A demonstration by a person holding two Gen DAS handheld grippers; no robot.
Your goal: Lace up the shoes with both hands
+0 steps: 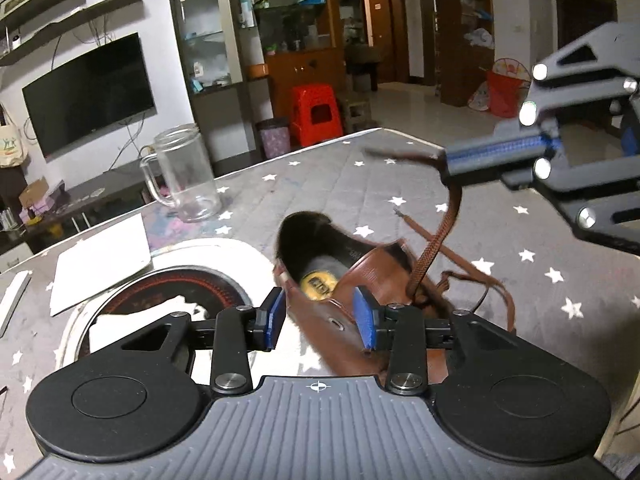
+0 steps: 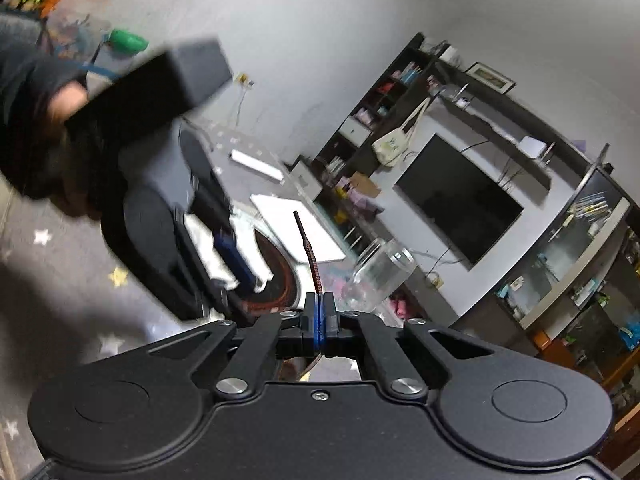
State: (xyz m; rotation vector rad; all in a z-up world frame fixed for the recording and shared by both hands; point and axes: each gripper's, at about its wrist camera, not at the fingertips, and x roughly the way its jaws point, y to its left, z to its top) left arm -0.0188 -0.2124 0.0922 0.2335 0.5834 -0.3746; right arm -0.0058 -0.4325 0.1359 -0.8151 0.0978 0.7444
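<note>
A brown shoe (image 1: 360, 280) lay on the desk (image 1: 500, 240), long axis running away from me. My left tongs (image 1: 322, 318) gaped wide around its near edge. My right tongs (image 2: 319, 316) pinched the lace (image 1: 436, 248), raised above.

There is one brown shoe (image 1: 352, 280) with one brown lace (image 1: 436, 240), which shows two free ends. There are two grippers: the left gripper (image 1: 320, 316) and the right gripper (image 2: 319, 320). One glass mug (image 1: 182, 174), one television (image 1: 88, 94) and one red stool (image 1: 316, 114) are also visible.
</note>
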